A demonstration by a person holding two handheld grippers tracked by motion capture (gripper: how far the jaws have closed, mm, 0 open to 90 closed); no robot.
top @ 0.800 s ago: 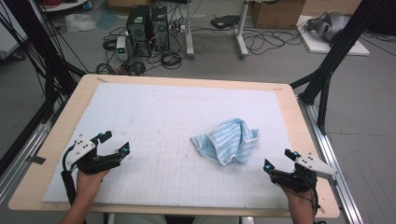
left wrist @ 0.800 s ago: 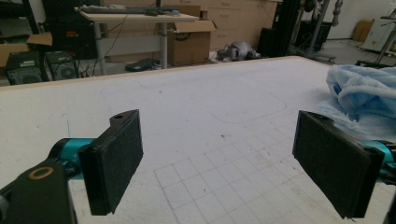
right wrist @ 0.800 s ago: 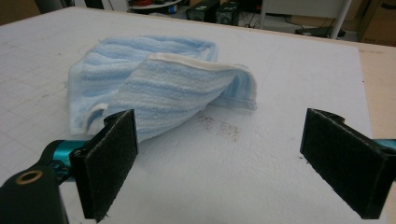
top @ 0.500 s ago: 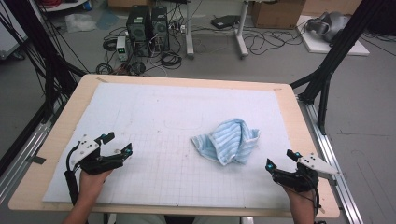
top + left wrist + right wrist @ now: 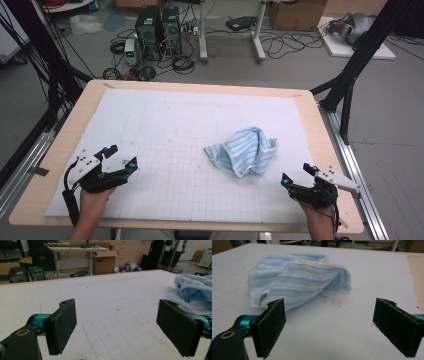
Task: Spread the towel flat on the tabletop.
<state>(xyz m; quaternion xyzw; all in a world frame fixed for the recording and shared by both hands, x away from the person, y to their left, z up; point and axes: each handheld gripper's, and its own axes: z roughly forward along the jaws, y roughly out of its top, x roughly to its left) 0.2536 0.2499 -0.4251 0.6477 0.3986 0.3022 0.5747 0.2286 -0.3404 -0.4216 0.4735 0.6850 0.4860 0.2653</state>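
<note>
Starting closest to the camera in the high view: two forearms come up from the bottom edge, each hand holding a gripper low over the white mat (image 5: 165,125). The left gripper (image 5: 120,156) sits in the lower left of the frame, jaws spread wide with nothing between them, pointing up and to the right. The right gripper (image 5: 299,174) is in the lower right, also spread wide and empty, aimed toward the upper left.

In the left gripper view, the left gripper (image 5: 116,322) has its two black pads far apart at the bottom corners of the frame, with just bare gridded mat between them. The towel (image 5: 193,291) peeks in at the right edge, well beyond the right pad and not touching it.

In the right gripper view, the right gripper (image 5: 329,325) is just as wide, pads at the lower left and lower right. The towel (image 5: 294,277) fills the upper left and middle, lying bunched up and folded over itself just past the left pad. Can't tell if that pad actually touches it, looks like a small gap.

Further out in the high view, the towel (image 5: 243,150), blue and white striped, lies crumpled a bit right of centre on the mat, near the right gripper and well apart from the left. The mat covers a wooden table (image 5: 320,125). Beyond the far edge, at the top of the frame, there's floor with computer towers (image 5: 159,22) and tangled cables (image 5: 182,64).
</note>
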